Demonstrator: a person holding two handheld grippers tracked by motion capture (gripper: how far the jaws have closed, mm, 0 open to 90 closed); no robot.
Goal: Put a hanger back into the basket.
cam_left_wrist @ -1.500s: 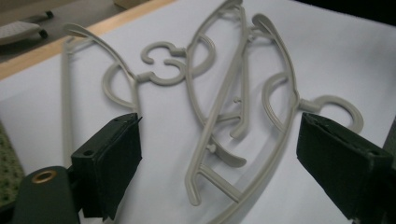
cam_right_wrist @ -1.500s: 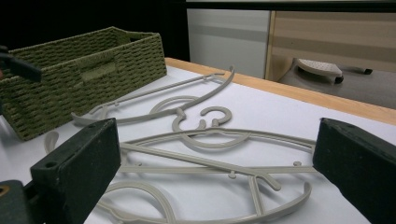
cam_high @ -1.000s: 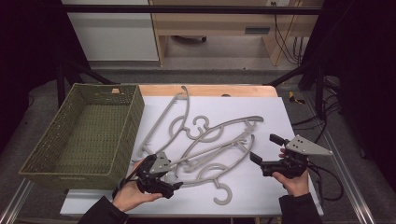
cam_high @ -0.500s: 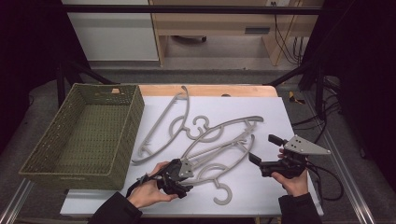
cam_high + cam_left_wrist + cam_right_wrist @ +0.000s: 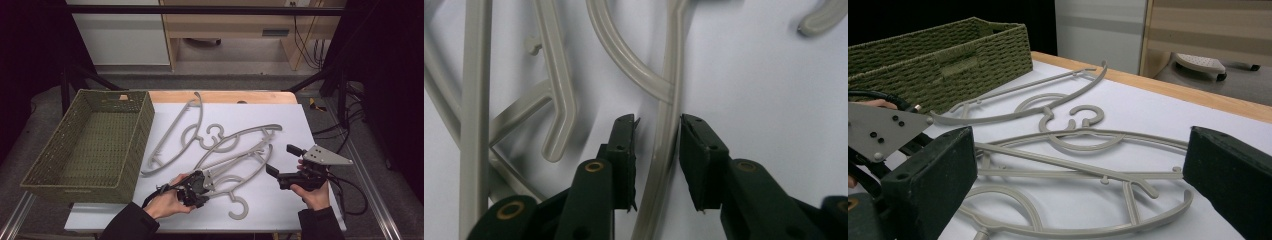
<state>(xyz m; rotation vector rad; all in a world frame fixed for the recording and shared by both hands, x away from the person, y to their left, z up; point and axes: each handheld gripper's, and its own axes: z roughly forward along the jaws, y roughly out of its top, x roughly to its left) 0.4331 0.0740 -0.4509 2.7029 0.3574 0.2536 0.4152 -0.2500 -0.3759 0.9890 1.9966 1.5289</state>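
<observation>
White counter (image 5: pixel 310 125) is strewn with grey hangers; the nearest hanger (image 5: pixel 667 140) is straddled, untouched, by the left gripper (image 5: pixel 659 125), fingers just narrowing; the right gripper (image 5: pixel 280 160) is held wide.

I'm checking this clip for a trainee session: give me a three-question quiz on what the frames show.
1. How many grey hangers lie on the white table sheet?
2. True or false: the left gripper has a hanger arm between its jaws.
3. The green wicker basket holds: A) hangers B) nothing visible C) a gripper.

Key: 1) three, one apart from the crossed pair; 2) true, with small gaps visible beside the pads; 3) B.
</observation>
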